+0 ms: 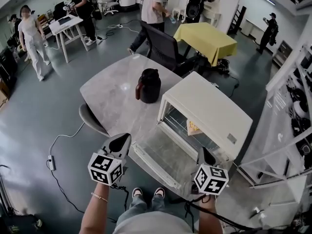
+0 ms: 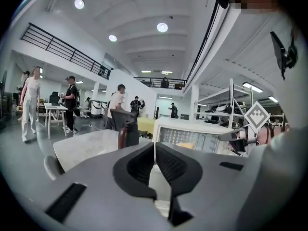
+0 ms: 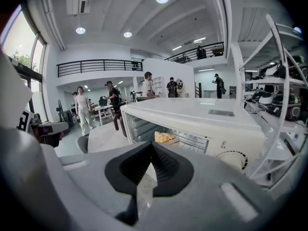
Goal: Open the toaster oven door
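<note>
- A grey chair is tucked against the counter's left edge.
- The left claw is held over the near edge of the counter, just left of the open door's near corner. In the left gripper view, the left claw has its two dark pads pressed together at the tips. Nothing is caught between them, and it holds nothing.
- A dark jug stands upright on the counter, behind the left claw and just left of the oven's back corner. It touches neither the claw nor the oven.
- The toaster oven door is already down. Its glass panel lies flat on the counter, reaching from the oven's mouth towards the person.
- The cream toaster oven sits on the right part of the counter with its cavity open to view. A wire rack shows inside, with a piece of yellow food on it.
- The right claw hangs at the near right corner of the lowered door, beside the oven's front. In the right gripper view, the right claw also has its tips together and grips nothing. Whether it touches the door cannot be told.
- White shelving with dark items on it stands at the far right.
</note>
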Demonstrator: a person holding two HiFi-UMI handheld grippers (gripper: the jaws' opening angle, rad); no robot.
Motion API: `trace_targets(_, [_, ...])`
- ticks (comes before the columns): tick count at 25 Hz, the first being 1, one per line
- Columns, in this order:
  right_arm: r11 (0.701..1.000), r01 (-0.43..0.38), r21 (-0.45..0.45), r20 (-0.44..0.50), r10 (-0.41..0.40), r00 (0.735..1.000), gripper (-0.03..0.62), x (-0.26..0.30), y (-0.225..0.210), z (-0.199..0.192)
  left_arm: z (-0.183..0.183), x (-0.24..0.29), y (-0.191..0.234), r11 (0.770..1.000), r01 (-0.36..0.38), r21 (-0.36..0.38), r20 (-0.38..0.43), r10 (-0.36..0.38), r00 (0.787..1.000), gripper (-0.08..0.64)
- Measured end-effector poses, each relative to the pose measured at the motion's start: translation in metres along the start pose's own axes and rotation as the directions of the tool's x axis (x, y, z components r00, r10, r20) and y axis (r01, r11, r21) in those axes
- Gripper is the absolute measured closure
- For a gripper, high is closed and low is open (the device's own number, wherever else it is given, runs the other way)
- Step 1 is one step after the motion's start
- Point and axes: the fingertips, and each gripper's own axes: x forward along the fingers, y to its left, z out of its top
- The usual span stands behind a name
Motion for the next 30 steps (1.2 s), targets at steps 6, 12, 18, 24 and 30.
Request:
trace_targets(6, [1.0,0.026,0.01,0.059,-0.027,0.998,0.586,-0.011,-0.012,0.021,0.044,0.007,-0.006,0.998,-0.064,-0.023,0.063,0.066,0.996,0.551])
trace_targets(12, [0.997,0.078,0.018,0.106,-0.08,0.991,0.586,-0.032,-0.032,0.037,0.065,0.016,-0.014,0.998,-0.068,-0.018,0.101,0.07,0.992,0.552])
trace_targets(18, [0.99,0.138,0.031,0.128,-0.14,0.982,0.586,-0.048,-0.051,0.043,0.062,0.032,-0.01,0.997,-0.074,-0.036,0.067,0.076,0.995,0.554])
trace_targets(24, [0.987,0.155,0.047,0.138,-0.16,0.978,0.586,-0.05,-0.056,0.045,0.061,0.044,-0.016,0.999,-0.04,-0.031,0.058,0.041,0.997,0.554])
trace_targets(30, [0.986,0.161,0.037,0.153,-0.165,0.974,0.586,-0.053,-0.056,0.048,0.062,0.048,-0.017,0.999,-0.023,-0.035,0.059,0.025,0.998,0.555])
